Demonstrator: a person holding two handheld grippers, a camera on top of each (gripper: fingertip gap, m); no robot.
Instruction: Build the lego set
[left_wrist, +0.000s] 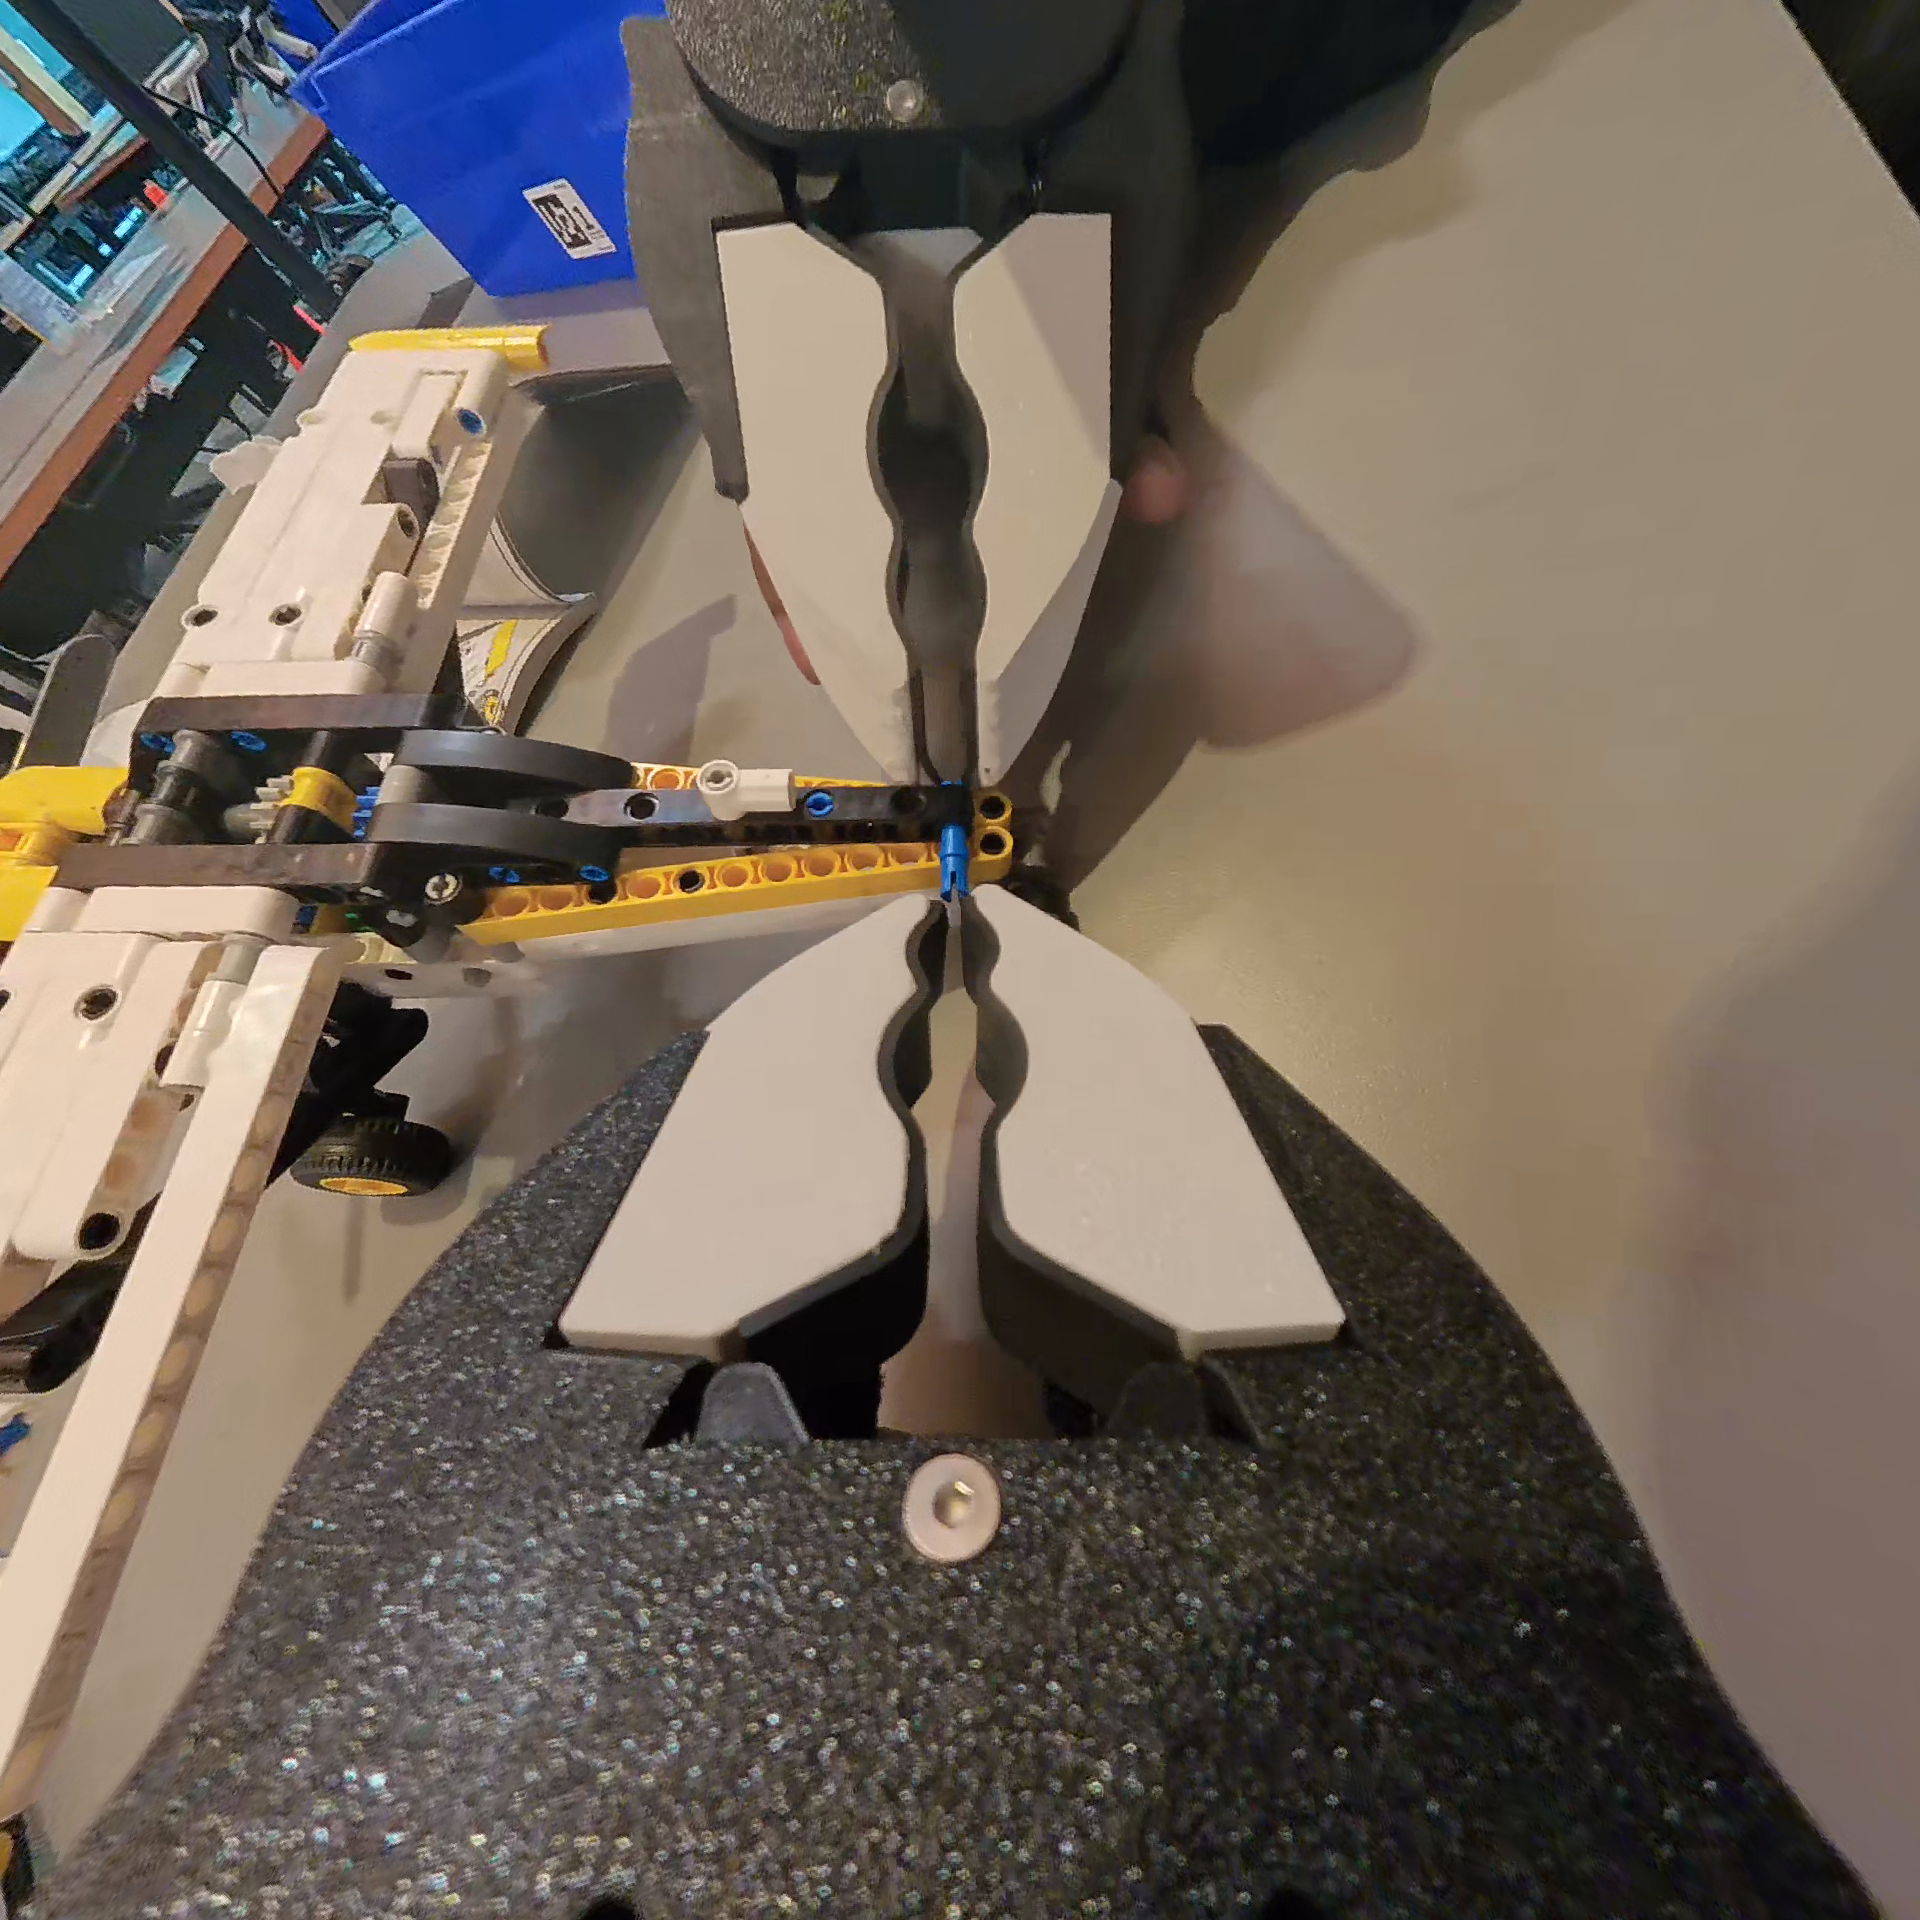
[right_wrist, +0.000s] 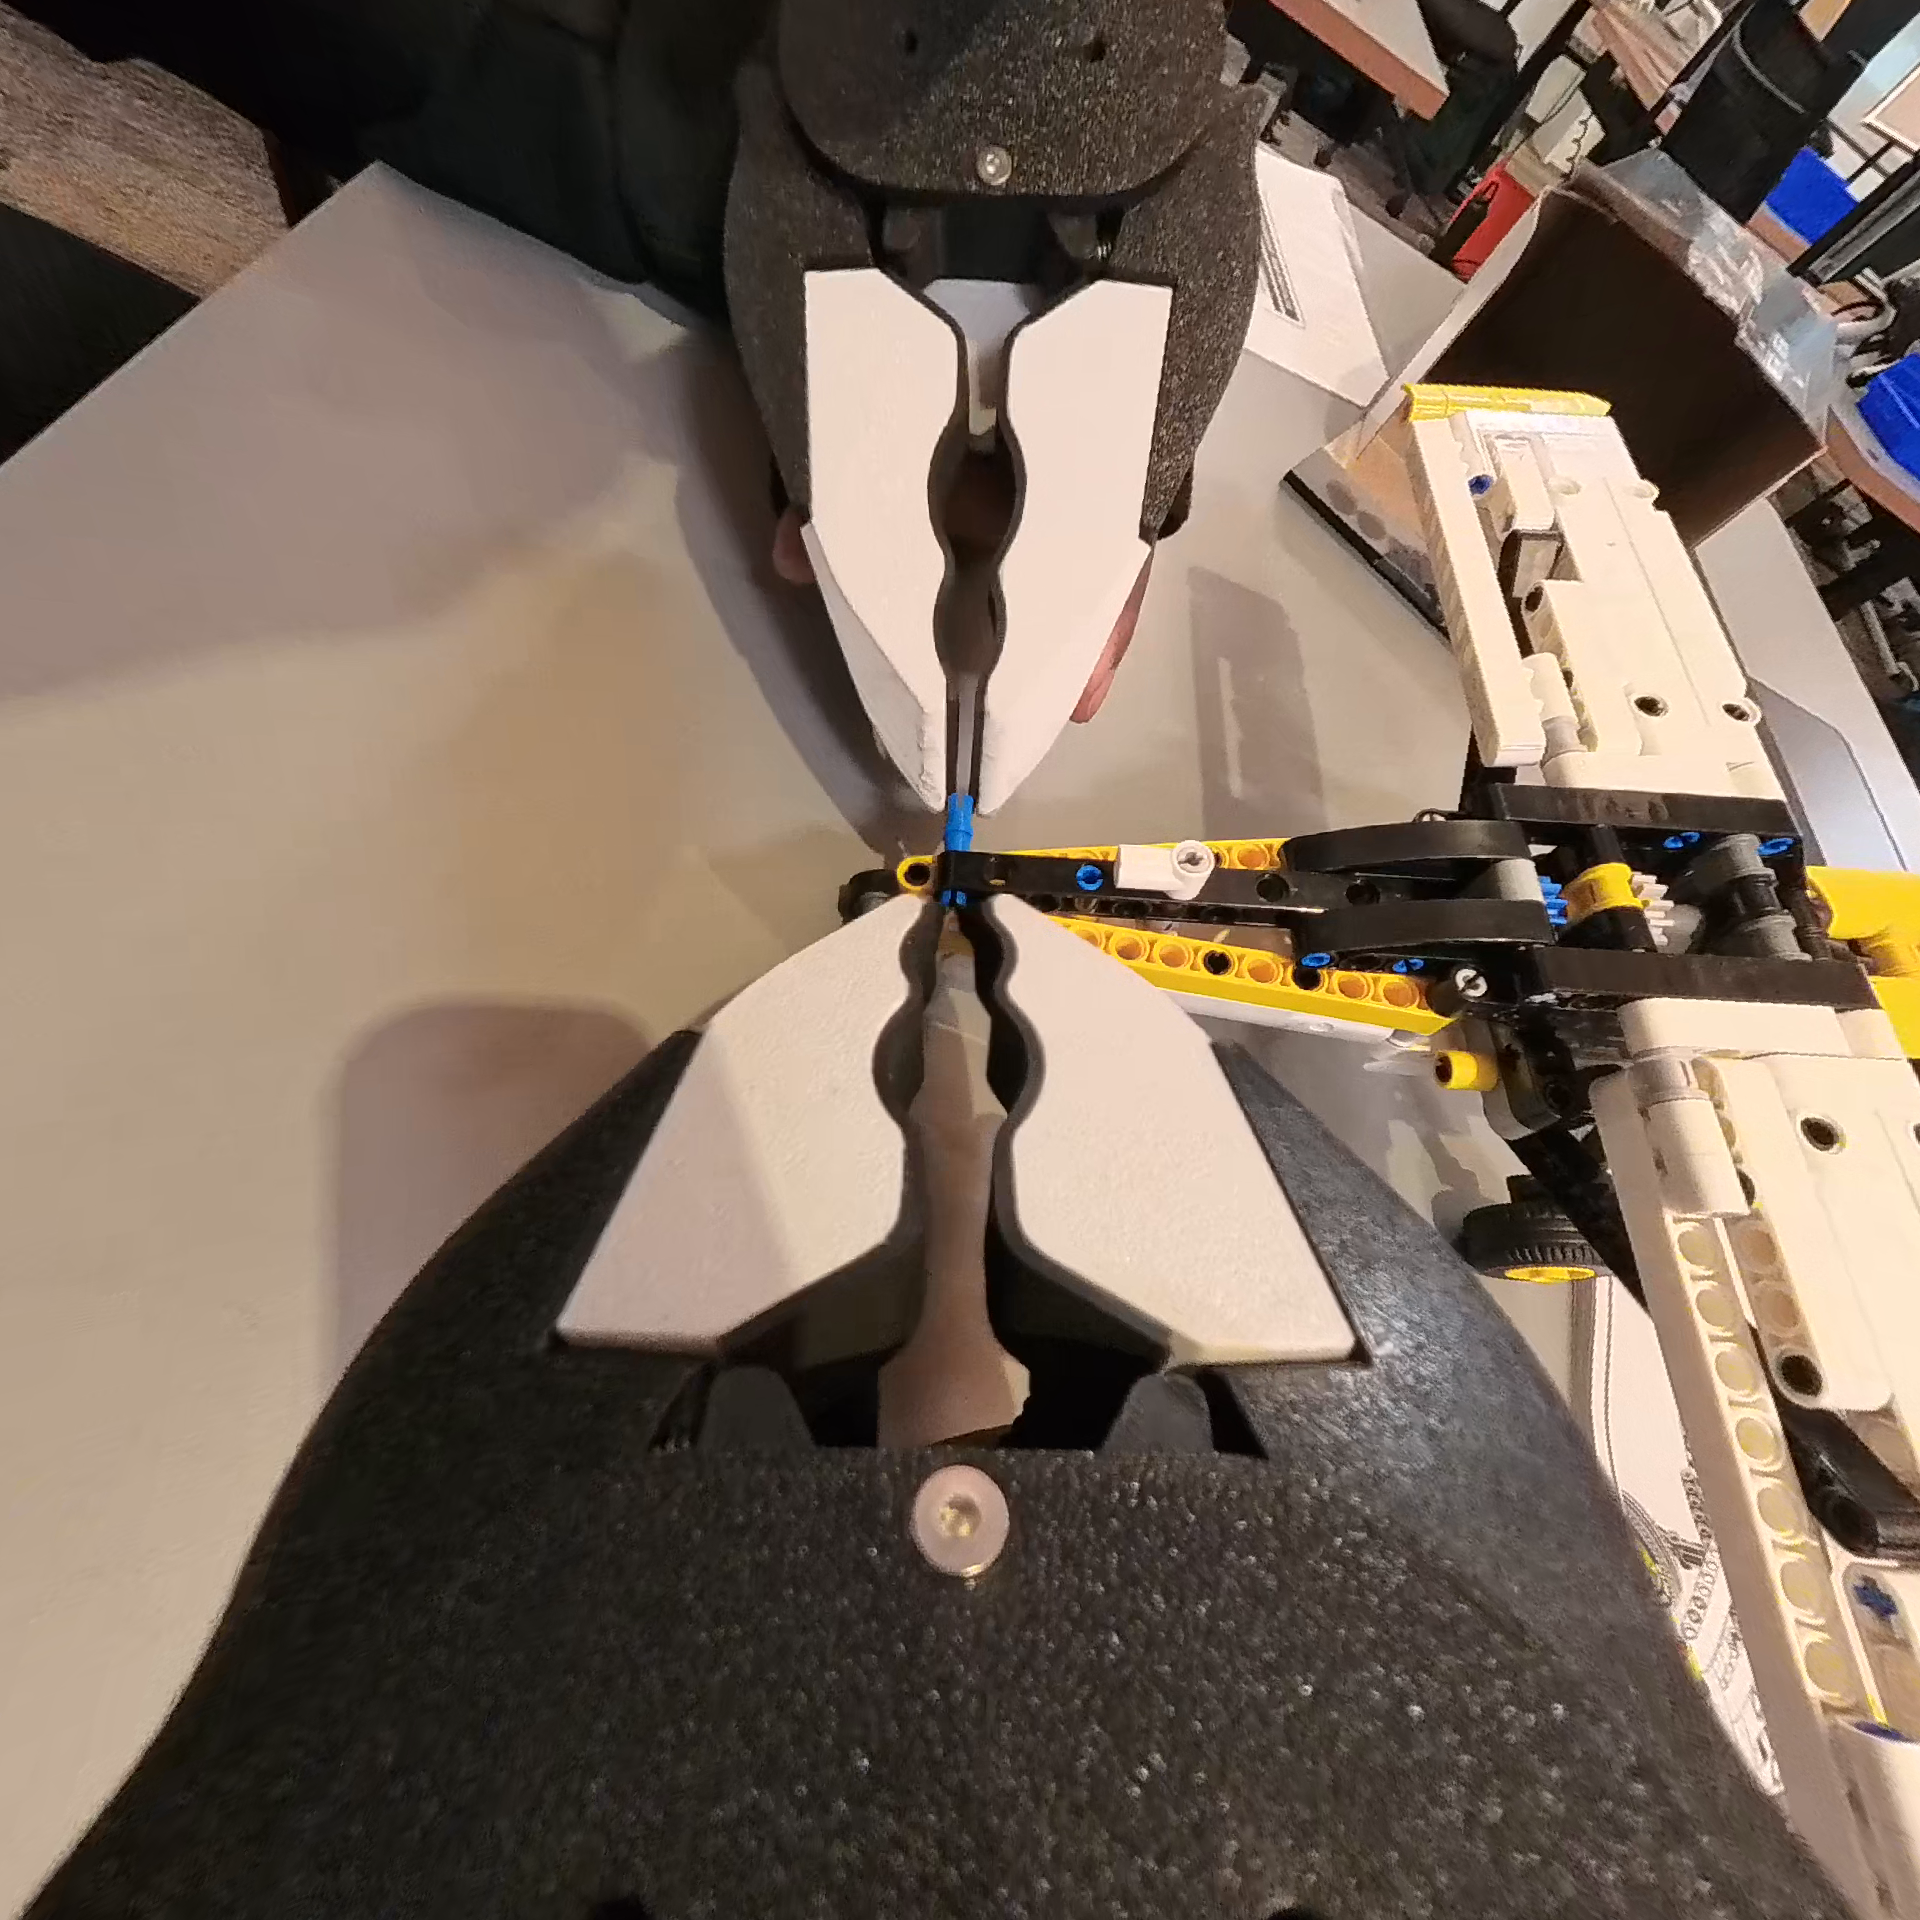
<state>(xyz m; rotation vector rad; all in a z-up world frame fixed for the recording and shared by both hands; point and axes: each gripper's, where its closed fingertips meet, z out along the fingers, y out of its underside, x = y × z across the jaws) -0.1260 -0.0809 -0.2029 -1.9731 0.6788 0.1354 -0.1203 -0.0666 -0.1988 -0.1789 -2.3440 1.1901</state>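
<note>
A building-brick model (left_wrist: 343, 540) in white, yellow and black lies on the table. Its long arm, a black beam (left_wrist: 779, 805) over a yellow beam (left_wrist: 779, 868), ends between my two grippers. A blue pin (left_wrist: 951, 857) sticks through the black beam's end towards my left gripper (left_wrist: 953, 909), which is shut on the pin's free end. The right wrist view shows the same pin (right_wrist: 958, 826) in the left gripper's tips (right_wrist: 961, 800). My right gripper (right_wrist: 951, 914) faces it from the other side. Its tips stand slightly apart at the pin's short stub on the black beam (right_wrist: 1039, 873).
The model's white body (right_wrist: 1558, 644) and a small black wheel with a yellow hub (right_wrist: 1532, 1242) lie beside the arm. A blue bin (left_wrist: 488, 145) stands at the table's far end. A brown box (right_wrist: 1621, 343) and printed sheets (right_wrist: 1309, 301) lie behind the model. The tips of both grippers are at nearly the same place.
</note>
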